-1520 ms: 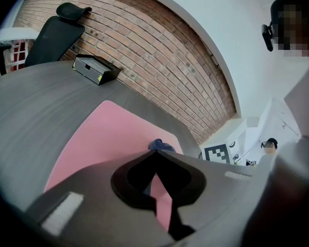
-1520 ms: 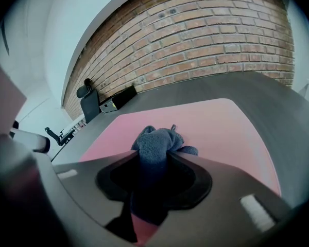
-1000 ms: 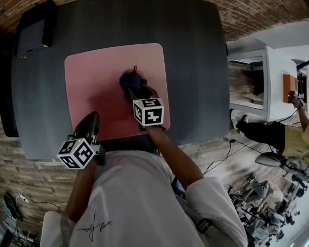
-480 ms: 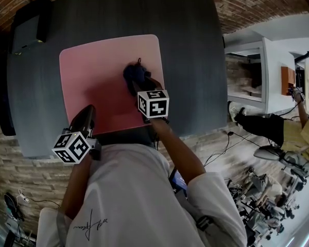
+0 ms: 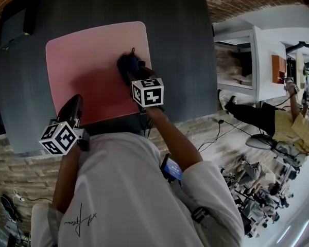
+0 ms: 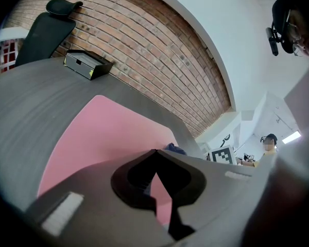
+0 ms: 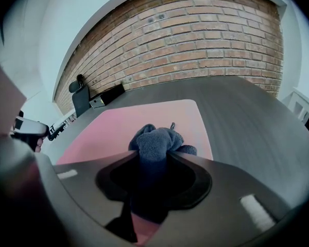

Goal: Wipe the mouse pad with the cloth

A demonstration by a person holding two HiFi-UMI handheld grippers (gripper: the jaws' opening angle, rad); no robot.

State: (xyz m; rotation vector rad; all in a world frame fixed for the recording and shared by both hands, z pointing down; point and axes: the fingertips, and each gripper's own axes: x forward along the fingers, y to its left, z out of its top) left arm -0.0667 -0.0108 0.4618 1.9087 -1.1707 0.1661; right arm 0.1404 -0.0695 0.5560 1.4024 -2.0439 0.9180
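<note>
Right claw (image 7: 153,157) clamped on dark blue cloth (image 7: 155,137), on pink mouse pad (image 5: 87,60) near its right edge; left claw (image 6: 154,152) closed, empty, over pad's near edge.

white T-shirt (image 5: 129,189), black-and-white marker cubes (image 5: 148,92)

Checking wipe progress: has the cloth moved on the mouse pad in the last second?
Yes. The cloth in the right gripper slid rightward, nearer the right edge of the mouse pad.

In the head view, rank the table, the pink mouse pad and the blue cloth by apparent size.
Largest: grey table.
Then: pink mouse pad.
Smallest: blue cloth, partly covered by the right gripper holding it.
</note>
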